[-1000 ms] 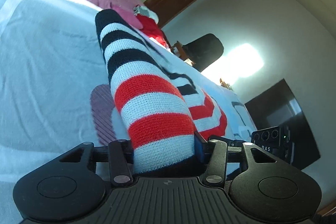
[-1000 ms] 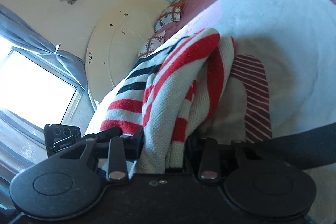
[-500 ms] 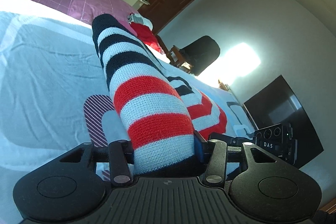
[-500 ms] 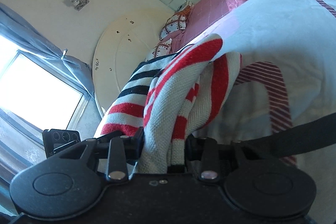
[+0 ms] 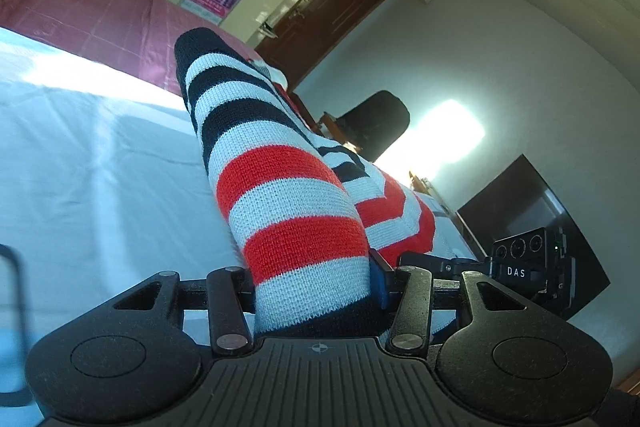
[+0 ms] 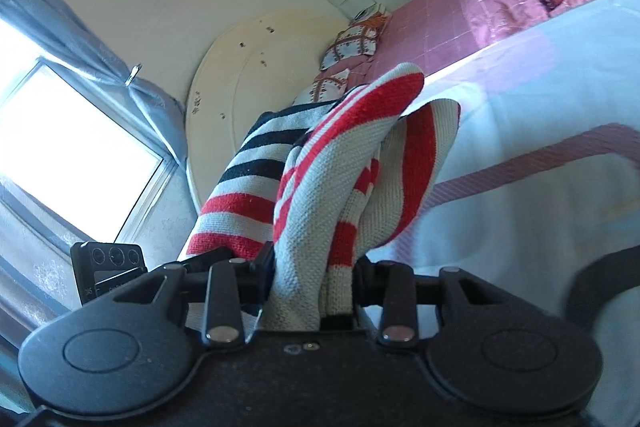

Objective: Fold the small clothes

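A striped knit sweater in red, white and black hangs between two hand-held grippers above a bed spread with a pale blue sheet. The left gripper has its jaws partly closed and clamped on a thick roll of the knit, which rises straight out ahead of the jaws, red bands nearest, black bands at the far end. The right gripper is likewise clamped, its jaws narrower, on a bunched fold of the same sweater, which stands up ahead of the jaws and drapes off to their left. Beyond the jaws lies a pink quilt; the other gripper's black body shows to the right of the left jaws, and a bright window lies far left of the right jaws.
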{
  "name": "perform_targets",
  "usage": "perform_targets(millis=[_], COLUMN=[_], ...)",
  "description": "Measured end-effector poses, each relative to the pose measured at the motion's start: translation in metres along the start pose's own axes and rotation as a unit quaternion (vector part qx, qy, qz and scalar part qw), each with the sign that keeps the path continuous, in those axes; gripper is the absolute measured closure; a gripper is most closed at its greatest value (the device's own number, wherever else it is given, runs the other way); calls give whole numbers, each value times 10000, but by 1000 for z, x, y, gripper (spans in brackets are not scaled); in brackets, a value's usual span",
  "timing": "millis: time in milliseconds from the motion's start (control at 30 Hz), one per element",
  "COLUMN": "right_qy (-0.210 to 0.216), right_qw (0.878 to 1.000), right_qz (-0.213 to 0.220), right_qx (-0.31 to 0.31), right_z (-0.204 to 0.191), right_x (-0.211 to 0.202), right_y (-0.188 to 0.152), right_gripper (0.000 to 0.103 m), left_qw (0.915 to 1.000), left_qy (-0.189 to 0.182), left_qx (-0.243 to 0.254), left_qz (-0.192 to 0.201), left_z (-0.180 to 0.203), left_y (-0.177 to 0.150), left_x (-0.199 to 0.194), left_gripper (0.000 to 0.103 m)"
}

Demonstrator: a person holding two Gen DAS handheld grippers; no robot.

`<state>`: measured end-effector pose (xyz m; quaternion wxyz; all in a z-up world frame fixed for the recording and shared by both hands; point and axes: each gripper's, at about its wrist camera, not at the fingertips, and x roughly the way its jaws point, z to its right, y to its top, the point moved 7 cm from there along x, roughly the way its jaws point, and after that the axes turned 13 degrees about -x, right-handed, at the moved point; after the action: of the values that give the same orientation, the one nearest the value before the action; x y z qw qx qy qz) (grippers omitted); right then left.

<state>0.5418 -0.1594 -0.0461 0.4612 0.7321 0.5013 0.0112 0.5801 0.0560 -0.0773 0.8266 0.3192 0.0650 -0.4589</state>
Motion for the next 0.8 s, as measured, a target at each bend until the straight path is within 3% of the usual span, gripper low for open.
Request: perform_targets(millis=[267,533,633,667,700,733,800], right_qy=[355,724,591,371,62,110,37], right_qw=[9990,9941,9916,9903,9883,9904,9925], right_qz=[-232,-760,-1133,-1337,-1521,-1369,-1120], right_qx=[-139,-279,-179,-118,-14,168,491], right_z=[-55,-108,-109,-103,-94,-89,-79], right_x=[73,159,189,200,209,208,196], right_y=[-9,-32,-53,-64,-74,-77,-73], right_gripper=[66,66,65,62,61,60,51], left_qw=[9990,9949,9908,9866,9848,9846,9771], left_qy=[317,592,854,1157,1212,1016,1181], left_qx=[-55,-640,-987,-1104,-1177,-1288,-1458], left_qz=[306,501,360,327,393,595,1003], left_z=[-55,-127,-165,-180,-190,-192,-194], left_y=[19,8,-8,-18,-26,-31,-37], left_x=[-82,-143,-143,-143,-146,-156,-178], left_gripper=[55,55,53,46,44,41,32])
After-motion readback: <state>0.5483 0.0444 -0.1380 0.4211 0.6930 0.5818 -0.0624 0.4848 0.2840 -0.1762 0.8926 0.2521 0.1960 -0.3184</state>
